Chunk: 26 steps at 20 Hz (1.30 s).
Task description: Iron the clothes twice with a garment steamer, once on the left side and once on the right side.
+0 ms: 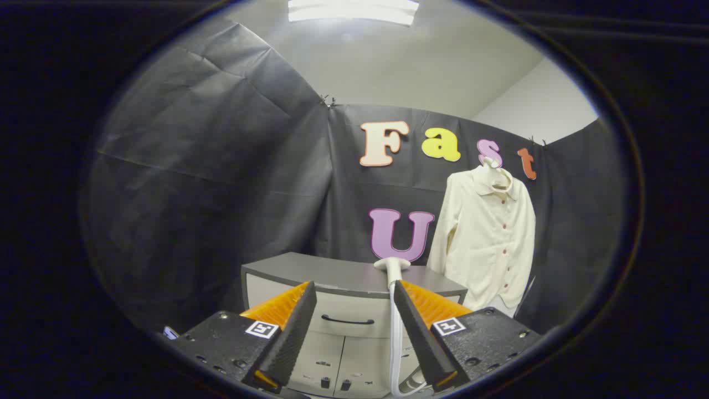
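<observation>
Standing apart, the claw (354, 310) frames a cabinet (310, 277) bearing the steamer (392, 267), shirt (487, 238) beyond.

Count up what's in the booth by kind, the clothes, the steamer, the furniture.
Shirts: 1, cream shirt on a hanger
Garment steamers: 1, steamer on the cabinet, beyond the open tongs
Cabinets: 1, grey cabinet
Total: 3

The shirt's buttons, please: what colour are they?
Dark red, on the cream shirt, in the gripper view.
</observation>
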Available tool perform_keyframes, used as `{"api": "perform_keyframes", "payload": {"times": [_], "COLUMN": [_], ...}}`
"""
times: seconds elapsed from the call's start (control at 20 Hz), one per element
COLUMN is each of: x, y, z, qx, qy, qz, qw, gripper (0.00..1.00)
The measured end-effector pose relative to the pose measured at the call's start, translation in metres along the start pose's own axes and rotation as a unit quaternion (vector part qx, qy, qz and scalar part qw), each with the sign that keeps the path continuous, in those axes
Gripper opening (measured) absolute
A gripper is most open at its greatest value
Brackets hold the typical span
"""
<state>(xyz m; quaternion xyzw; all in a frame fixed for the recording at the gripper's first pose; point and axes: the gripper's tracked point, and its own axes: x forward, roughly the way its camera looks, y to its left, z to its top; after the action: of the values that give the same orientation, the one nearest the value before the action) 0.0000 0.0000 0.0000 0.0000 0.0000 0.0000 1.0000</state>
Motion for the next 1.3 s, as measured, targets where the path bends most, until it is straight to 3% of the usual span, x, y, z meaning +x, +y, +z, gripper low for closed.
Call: {"api": "perform_keyframes", "payload": {"times": [1.3], "x": [0.008], "y": [-0.006], "z": [-0.026], "qx": [0.031], "qy": [0.034], "qz": [-0.002], "qw": [0.999], "gripper": [0.86]}}
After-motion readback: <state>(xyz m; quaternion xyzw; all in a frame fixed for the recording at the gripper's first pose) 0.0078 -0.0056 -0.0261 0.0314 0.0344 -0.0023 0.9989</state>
